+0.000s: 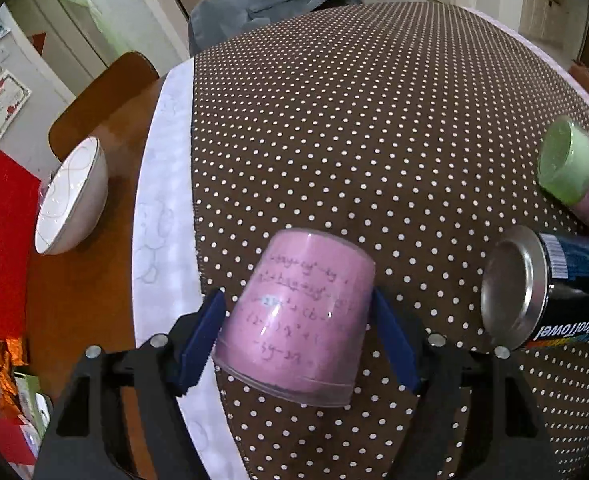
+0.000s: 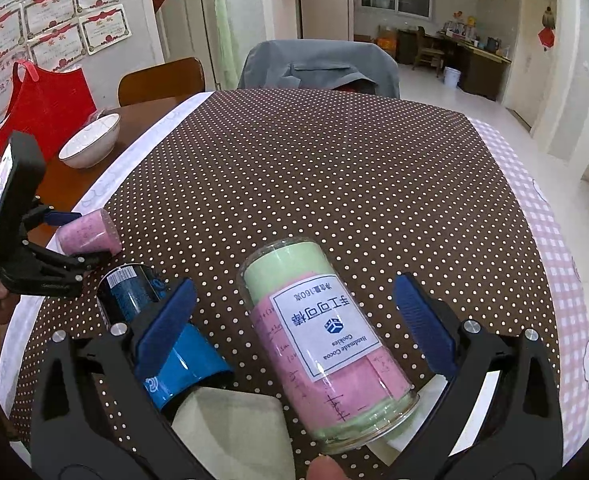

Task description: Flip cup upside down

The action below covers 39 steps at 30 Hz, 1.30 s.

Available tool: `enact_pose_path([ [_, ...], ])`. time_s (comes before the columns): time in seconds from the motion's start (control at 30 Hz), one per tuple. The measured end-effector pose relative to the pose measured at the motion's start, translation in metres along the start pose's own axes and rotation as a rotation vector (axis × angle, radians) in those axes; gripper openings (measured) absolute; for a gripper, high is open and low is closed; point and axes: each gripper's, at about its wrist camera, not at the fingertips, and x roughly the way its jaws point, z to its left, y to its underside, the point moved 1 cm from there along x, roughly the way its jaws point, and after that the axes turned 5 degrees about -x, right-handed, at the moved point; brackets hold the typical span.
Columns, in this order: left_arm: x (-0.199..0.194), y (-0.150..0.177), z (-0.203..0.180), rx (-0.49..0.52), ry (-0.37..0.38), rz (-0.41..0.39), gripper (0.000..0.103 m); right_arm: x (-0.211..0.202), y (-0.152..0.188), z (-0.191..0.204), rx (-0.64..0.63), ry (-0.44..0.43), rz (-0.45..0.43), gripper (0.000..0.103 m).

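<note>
A clear cup lined with pink paper (image 1: 300, 320) sits between the blue pads of my left gripper (image 1: 298, 340), rim toward the camera, base pointing away; the pads touch its sides. It also shows in the right wrist view (image 2: 88, 234), tilted above the dotted tablecloth (image 2: 334, 184). A taller clear cup with green and pink paper and a white label (image 2: 326, 344) stands inverted between the open fingers of my right gripper (image 2: 298, 320), which do not touch it. It shows in the left wrist view at the right edge (image 1: 574, 168).
A blue and black can (image 1: 550, 292) lies beside the pink cup, also in the right wrist view (image 2: 154, 328). A white bowl (image 1: 72, 196) stands on the bare wooden table at the left. A red bag (image 2: 42, 108) and chairs stand behind.
</note>
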Motion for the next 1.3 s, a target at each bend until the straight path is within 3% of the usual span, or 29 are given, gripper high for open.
enact_pose_path([
  [0.07,-0.003,0.002,0.003,-0.025,0.016,-0.003,0.067,-0.004,0.002,-0.002,0.004,0.006,-0.004,0.097],
  [0.33,-0.022,0.032,0.007,-0.139,0.052,-0.047,0.063,-0.029,0.013,-0.012,0.031,0.014,-0.029,0.097],
  [0.63,-0.08,0.075,-0.013,-0.23,0.072,-0.125,0.062,-0.075,0.028,-0.021,0.037,0.011,-0.08,0.097],
  [0.8,-0.128,0.093,-0.048,-0.206,0.107,-0.189,0.062,-0.106,0.042,-0.034,0.044,0.025,-0.116,0.097],
  [1.0,-0.182,0.114,-0.119,-0.13,0.207,-0.259,0.062,-0.136,0.067,-0.064,0.096,0.045,-0.123,0.097],
  [1.3,-0.2,0.138,-0.2,-0.061,0.319,-0.258,0.062,-0.165,0.109,-0.1,0.156,0.039,-0.12,0.097],
])
